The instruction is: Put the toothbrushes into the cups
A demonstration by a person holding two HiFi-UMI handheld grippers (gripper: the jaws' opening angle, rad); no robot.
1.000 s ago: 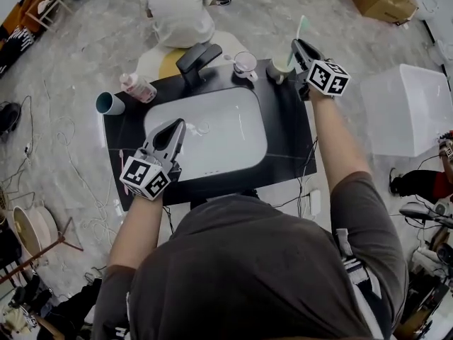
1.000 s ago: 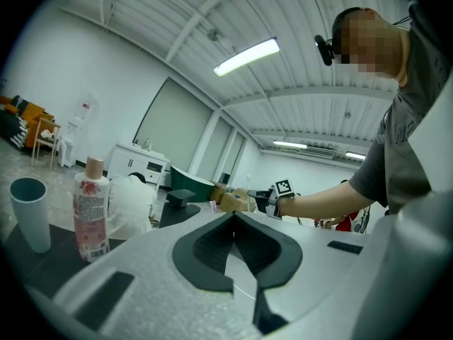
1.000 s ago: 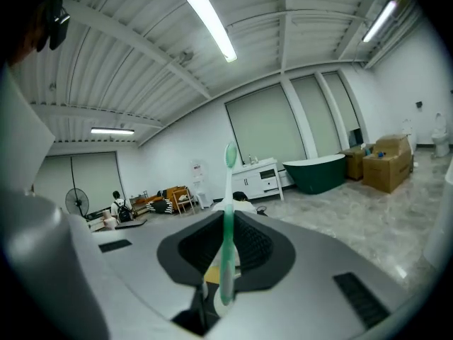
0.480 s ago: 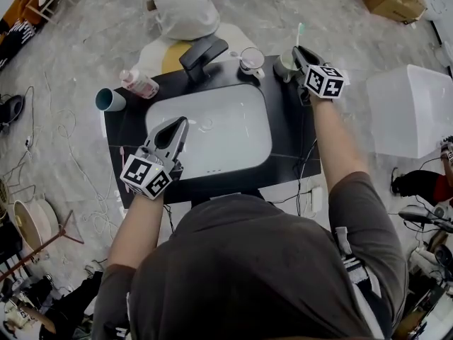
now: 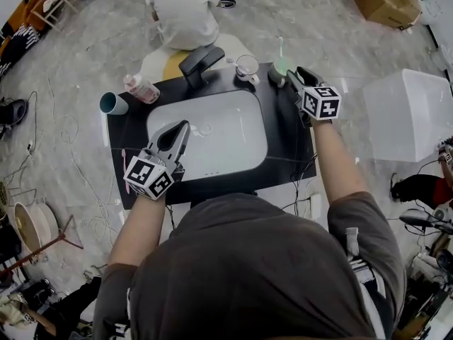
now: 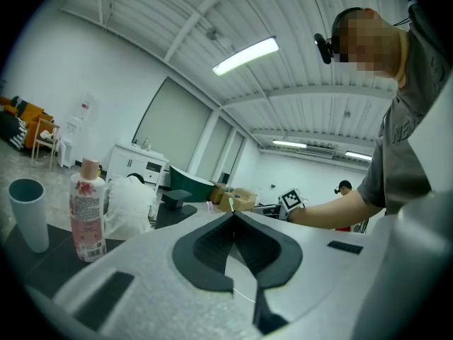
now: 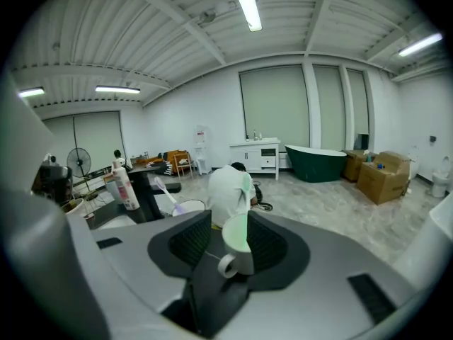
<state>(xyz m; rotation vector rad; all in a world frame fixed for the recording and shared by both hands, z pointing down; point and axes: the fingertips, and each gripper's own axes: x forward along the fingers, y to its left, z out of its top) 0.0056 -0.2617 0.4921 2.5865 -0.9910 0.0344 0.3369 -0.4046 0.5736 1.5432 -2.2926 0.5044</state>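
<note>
- Far left of the black worktop point(image 5: 287, 129): the teal plastic cup point(image 5: 113, 103) looks empty. A thin pink stick, probably a toothbrush point(image 5: 124, 167), lies near the edge, so I'd guess that pair is next.
- The left gripper point(image 5: 184, 125) hovers over the white sink basin point(image 5: 219, 137) with its fingers pressed together on nothing. Its own view shows that way better than the head view.
- The clear glass cup point(image 5: 247, 65) already has a purple toothbrush point(image 7: 157, 188) in it, and only the right gripper view shows that properly.
- The right gripper point(image 5: 290, 74) was pinching the green toothbrush point(image 5: 280, 50) above the white mug point(image 5: 277, 75) a second ago. Its fingers have just spread, and the brush now stands in the mug. The mug sits between the fingers, ungripped, so that one's done.
</note>
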